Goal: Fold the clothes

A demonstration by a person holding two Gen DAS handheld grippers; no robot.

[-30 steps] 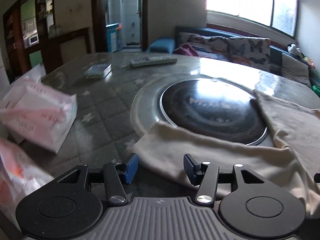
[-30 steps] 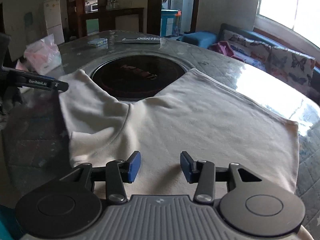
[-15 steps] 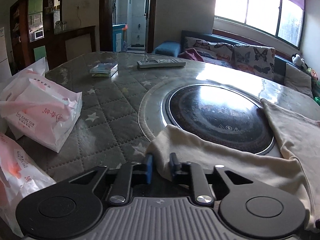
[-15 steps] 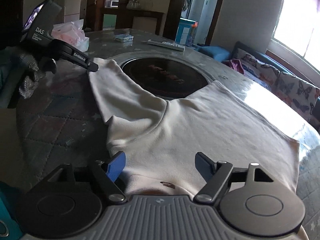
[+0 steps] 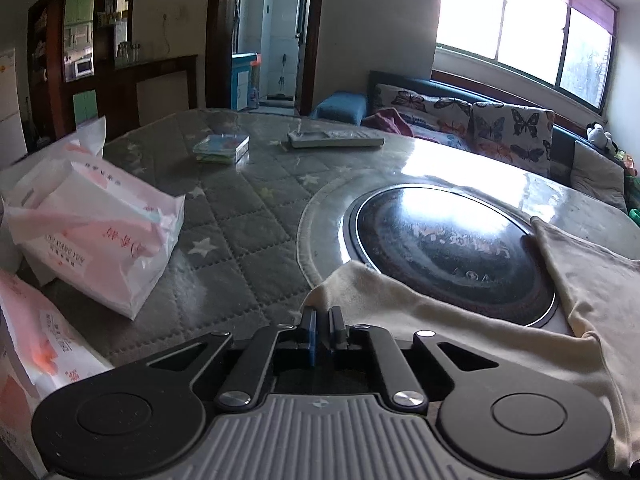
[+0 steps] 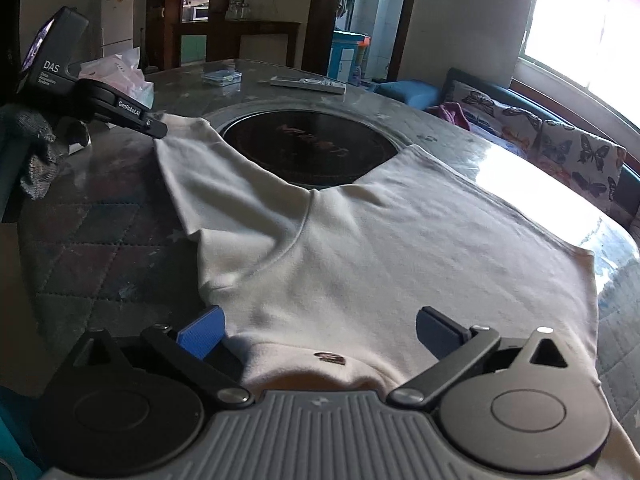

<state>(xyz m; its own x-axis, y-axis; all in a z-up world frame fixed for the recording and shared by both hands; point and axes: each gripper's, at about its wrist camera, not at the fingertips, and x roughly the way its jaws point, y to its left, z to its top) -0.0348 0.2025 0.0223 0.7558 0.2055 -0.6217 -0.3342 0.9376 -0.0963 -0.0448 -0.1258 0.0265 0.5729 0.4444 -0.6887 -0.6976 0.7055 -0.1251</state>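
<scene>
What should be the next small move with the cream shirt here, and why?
Probably close the right gripper on the collar edge beneath it. Its jaws are opening and straddle the neckline without pressing it, while the left gripper already pinches the sleeve end. The shirt lies flat on the table, so a second grip seems needed before lifting to fold.

Spread flat on the round table (image 6: pixel 100 240): a shirt (image 6: pixel 380 248), collar nearest the right gripper (image 6: pixel 320 330), one sleeve (image 6: pixel 208 168) stretched leftward along the rim of the inset hob (image 6: pixel 308 148). At that sleeve's end, the left gripper (image 6: pixel 158 128). Left of the sleeve, two plastic bags (image 5: pixel 100 240), one before the other. Beyond the hob, a small box (image 5: pixel 220 148) left of a remote control (image 5: pixel 336 139). Behind the table, to the right, a sofa (image 5: pixel 480 120) under the window (image 5: pixel 520 36).
</scene>
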